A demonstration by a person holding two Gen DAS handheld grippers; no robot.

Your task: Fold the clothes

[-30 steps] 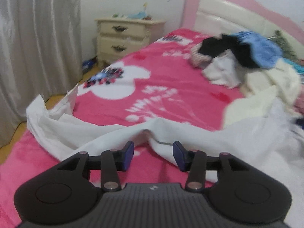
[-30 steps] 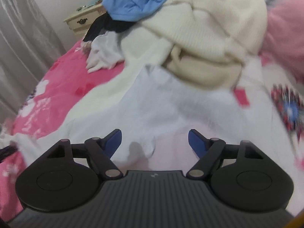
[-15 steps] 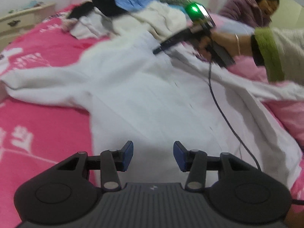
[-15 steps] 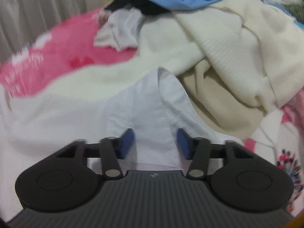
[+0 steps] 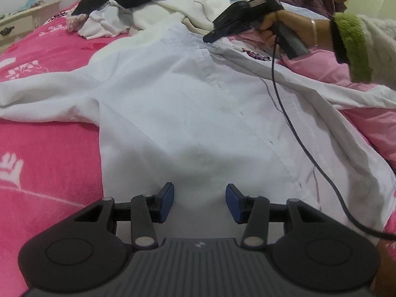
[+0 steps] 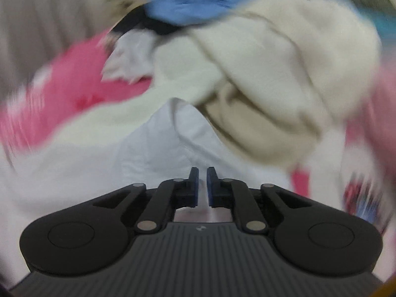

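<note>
A white button-up shirt (image 5: pixel 188 104) lies spread across the pink bedspread (image 5: pixel 44 153), its placket running away from the left gripper (image 5: pixel 199 203), which hovers over the hem with its 2 blue pads well apart and nothing between them. The right gripper (image 6: pixel 202 188), held in a hand (image 5: pixel 277 24) with a green-cuffed sleeve (image 5: pixel 351 49), has its pads nearly together, pinching a fold of the shirt at the collar end. Beyond it sits a pile of cream, blue and black clothes (image 6: pixel 259 49), blurred in the right wrist view.
</note>
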